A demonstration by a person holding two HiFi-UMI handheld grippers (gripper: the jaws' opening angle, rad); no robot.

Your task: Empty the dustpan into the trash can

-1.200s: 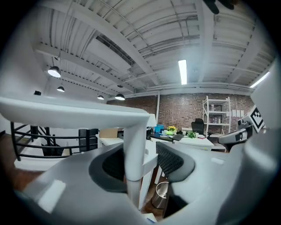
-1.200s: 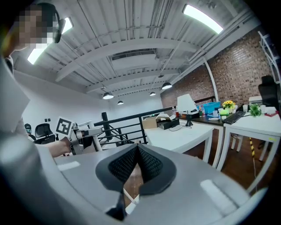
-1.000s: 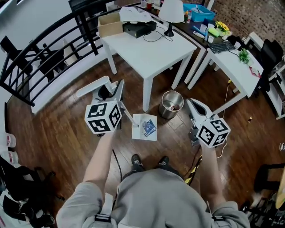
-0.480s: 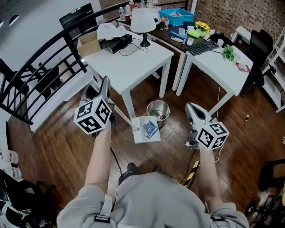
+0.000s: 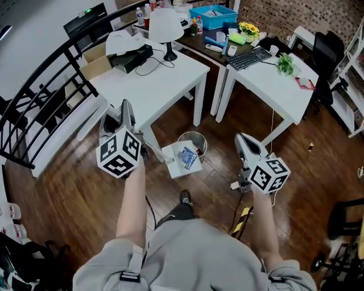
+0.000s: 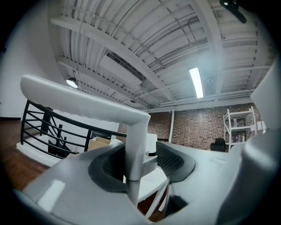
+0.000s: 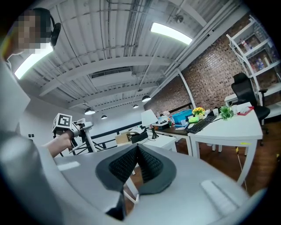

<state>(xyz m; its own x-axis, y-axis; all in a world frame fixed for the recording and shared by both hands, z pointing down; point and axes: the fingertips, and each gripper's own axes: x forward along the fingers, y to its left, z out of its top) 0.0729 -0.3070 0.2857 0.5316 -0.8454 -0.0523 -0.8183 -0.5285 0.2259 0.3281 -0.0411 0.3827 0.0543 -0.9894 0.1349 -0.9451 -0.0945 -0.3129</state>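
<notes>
- Spreading across the whole room, a dark plank floor [image 5: 68, 193] is seen from above, and a yellow-and-black cable [image 5: 243, 215] is laid on it at the person's right side.
- A white square table [image 5: 153, 85] is set beside a black railing [image 5: 40, 96]; a white lamp [image 5: 165, 25], a cardboard box [image 5: 94, 68] and a black device [image 5: 132, 57] are carried on it.
- A second white table [image 5: 267, 85] is placed to its right with a small plant [image 5: 284, 63] on it, and a dark desk [image 5: 207, 54] behind is loaded with a keyboard [image 5: 254, 57], a blue bin [image 5: 213, 16] and yellow flowers [image 5: 245, 27].
- A brick wall [image 7: 206, 79] and a ribbed white ceiling [image 6: 131, 35] with strip lights are shown in the gripper views.
- The metal trash can [image 5: 200, 136] is stood on the floor, just beside a leg of the square table.
- The dustpan [image 5: 173, 152] is held at the can: part of the can's near rim is covered by its pan in the head view, and a blue-printed packet [image 5: 189, 157] is seen lying in the pan.
- The dustpan's white handle [image 6: 134, 145] is pinched between the pads of the left gripper [image 5: 122, 111].
- The pads of the right gripper [image 7: 137, 160] are pressed together at their tips with nothing between them; this gripper is held to the right of the can, apart from it.
</notes>
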